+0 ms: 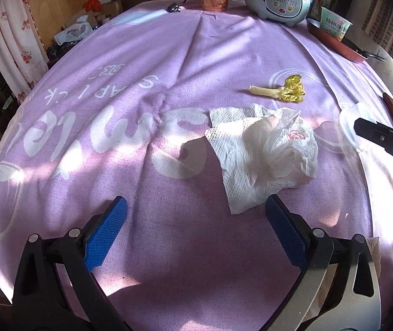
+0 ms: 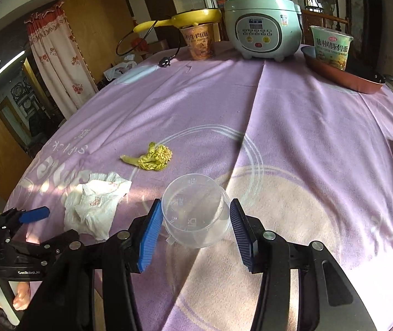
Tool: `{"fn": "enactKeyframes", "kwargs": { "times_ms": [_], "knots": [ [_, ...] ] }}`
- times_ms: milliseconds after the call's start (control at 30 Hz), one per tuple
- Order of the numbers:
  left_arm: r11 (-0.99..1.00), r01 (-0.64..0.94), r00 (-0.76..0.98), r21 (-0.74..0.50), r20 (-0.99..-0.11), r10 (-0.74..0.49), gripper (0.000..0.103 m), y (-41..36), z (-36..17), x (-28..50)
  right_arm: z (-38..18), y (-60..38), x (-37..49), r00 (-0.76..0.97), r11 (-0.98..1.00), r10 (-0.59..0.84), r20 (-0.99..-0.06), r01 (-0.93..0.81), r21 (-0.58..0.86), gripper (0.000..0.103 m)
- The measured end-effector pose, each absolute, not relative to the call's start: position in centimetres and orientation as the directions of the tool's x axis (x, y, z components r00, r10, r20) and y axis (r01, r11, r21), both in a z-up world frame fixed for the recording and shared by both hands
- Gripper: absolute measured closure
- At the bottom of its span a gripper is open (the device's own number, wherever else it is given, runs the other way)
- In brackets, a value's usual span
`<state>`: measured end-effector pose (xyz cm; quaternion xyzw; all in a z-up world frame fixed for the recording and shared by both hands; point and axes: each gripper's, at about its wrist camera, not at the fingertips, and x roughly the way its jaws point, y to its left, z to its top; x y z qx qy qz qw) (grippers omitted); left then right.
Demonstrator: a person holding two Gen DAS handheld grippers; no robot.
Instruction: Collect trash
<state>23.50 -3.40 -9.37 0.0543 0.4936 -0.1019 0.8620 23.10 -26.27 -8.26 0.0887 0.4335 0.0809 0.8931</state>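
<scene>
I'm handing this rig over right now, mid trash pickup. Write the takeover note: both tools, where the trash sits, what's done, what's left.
Right tool: jaws around the clear plastic cup, pads at its sides; it looks held, though firm contact is hard to confirm.
Left tool: open, empty, above the purple tablecloth, just short of the crumpled tissue.
Trash on the cloth: the tissue, and the yellow vegetable scrap beyond it.
Done: only the cup has been reached.
Left: tissue and scrap. No bin is in view, so find the drop spot first.
Rice cooker and noodle cups stand at the far edge.
</scene>
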Motion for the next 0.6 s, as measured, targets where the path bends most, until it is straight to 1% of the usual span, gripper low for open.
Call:
{"fn": "enactKeyframes", "kwargs": {
  "times_ms": [200,300,367,467,600],
  "knots": [
    [0.957,0.288,0.54,-0.023,-0.822,-0.183,0.007,-5.2,-7.8,22.9,-9.1,-26.3,23.4,0.575,0.968,0.237,-0.783,-0.067,0.244,0.052],
    [0.946,0.321,0.521,-0.042,-0.826,-0.214,0.007,-6.8,-7.2,23.6,-9.2,-26.4,23.5,0.571,0.966,0.239,-0.786,-0.06,0.25,0.051],
    [0.941,0.333,0.504,-0.054,-0.834,-0.226,0.007,-7.8,-7.2,24.2,-9.2,-26.8,23.5,0.567,0.963,0.246,-0.786,-0.049,0.266,0.047],
    [0.944,0.327,0.509,-0.044,-0.833,-0.215,0.007,-8.8,-7.5,25.2,-9.2,-27.6,23.6,0.568,0.953,0.263,-0.78,-0.026,0.303,0.044],
    [0.943,0.325,0.496,-0.065,-0.837,-0.229,0.007,-9.4,-8.3,26.0,-8.8,-28.3,23.5,0.583,0.944,0.27,-0.766,-0.005,0.329,0.041]
  ]
}}
